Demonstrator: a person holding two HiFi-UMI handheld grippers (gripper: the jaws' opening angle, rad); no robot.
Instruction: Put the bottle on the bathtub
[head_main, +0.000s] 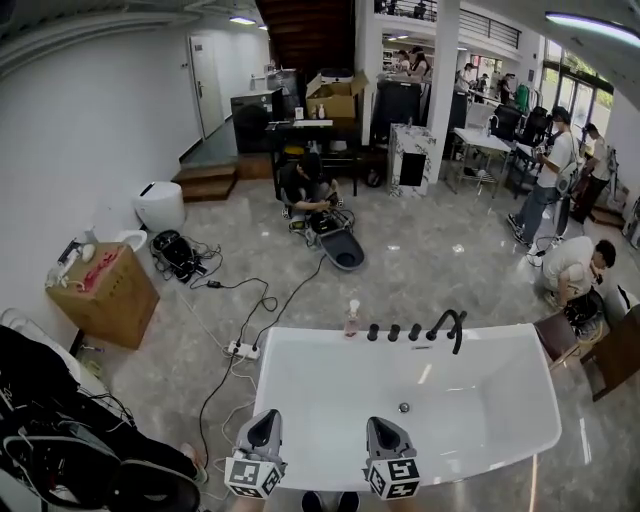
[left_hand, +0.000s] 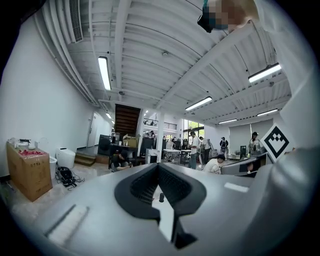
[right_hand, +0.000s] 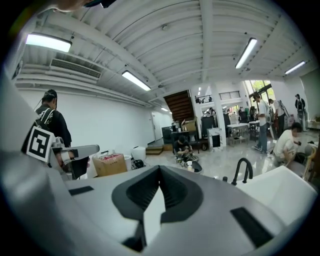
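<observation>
Left gripper (head_main: 264, 420) and right gripper (head_main: 386, 428) are seen closed, empty; the bottle (head_main: 351, 318) on the far bathtub (head_main: 320, 390) rim could be tipped by a hasty reach

The bathtub (head_main: 300, 350) is smooth, glossy white. The faucet (head_main: 450, 325) on its far rim looks like matt black metal. The bottle (head_main: 351, 320) is clear pinkish plastic. The floor (head_main: 420, 260) is polished grey stone. The box (head_main: 105, 300) at left is brown cardboard.

White bathtub (head_main: 500, 400), pink bottle (head_main: 351, 318), black faucet (head_main: 448, 315), brown cardboard box (head_main: 100, 292)
</observation>
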